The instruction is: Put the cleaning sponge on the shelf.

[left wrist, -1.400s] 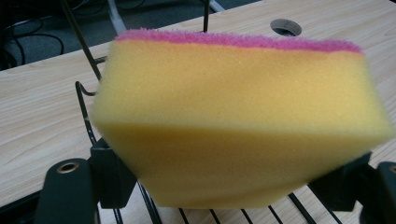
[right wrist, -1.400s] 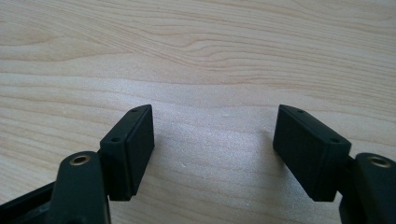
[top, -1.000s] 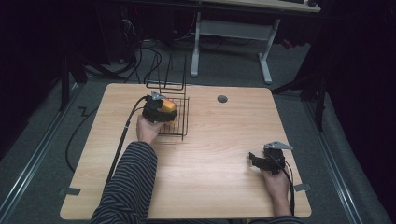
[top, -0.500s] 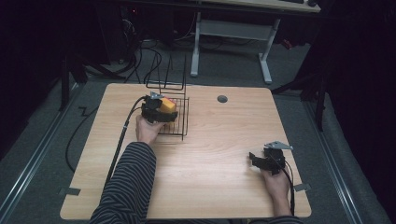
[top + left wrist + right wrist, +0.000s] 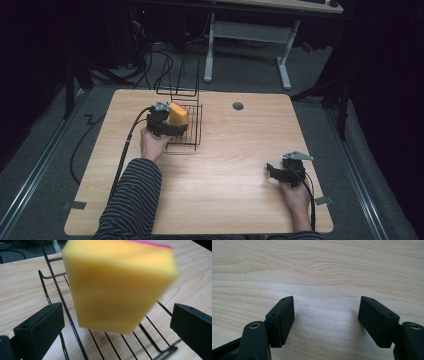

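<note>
left gripper (image 5: 117, 322) jaws wide apart, gripping nothing | yellow sponge (image 5: 117, 285) just ahead between them, upright over wire rack (image 5: 75, 340), far left | right gripper (image 5: 327, 322) open, empty, well apart near right

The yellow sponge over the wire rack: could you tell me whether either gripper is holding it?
Neither: the left gripper's jaws stand open, clear of the sponge; the right gripper is open, empty.
</note>
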`<state>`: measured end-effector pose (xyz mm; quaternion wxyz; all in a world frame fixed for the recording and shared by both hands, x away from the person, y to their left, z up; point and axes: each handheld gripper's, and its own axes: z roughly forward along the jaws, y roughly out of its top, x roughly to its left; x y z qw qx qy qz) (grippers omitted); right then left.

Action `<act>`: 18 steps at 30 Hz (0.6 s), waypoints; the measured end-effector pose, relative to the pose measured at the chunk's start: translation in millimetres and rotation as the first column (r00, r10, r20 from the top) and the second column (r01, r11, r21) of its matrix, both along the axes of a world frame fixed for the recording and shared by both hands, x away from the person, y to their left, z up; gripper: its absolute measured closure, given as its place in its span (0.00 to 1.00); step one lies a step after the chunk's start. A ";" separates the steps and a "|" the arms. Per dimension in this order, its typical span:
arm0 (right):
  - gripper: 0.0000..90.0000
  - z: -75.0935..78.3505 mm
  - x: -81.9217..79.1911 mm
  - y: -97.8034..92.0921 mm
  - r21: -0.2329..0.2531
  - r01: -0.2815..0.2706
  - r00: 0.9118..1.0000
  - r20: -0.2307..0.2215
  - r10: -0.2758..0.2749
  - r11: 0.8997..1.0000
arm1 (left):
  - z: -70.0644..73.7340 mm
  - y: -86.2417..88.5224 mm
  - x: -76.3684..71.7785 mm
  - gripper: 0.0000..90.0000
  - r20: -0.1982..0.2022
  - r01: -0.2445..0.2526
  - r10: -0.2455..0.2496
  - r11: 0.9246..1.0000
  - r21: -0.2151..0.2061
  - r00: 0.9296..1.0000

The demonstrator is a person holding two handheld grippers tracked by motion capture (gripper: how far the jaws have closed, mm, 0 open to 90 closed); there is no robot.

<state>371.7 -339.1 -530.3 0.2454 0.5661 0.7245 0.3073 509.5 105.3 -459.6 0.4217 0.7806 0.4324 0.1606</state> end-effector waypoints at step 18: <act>0.33 0.1 -0.2 0.5 -0.004 0.001 1.000 -0.002 -0.001 1.000 | 17.2 45.4 -40.0 0.02 0.048 -0.027 0.030 0.997 -0.071 0.998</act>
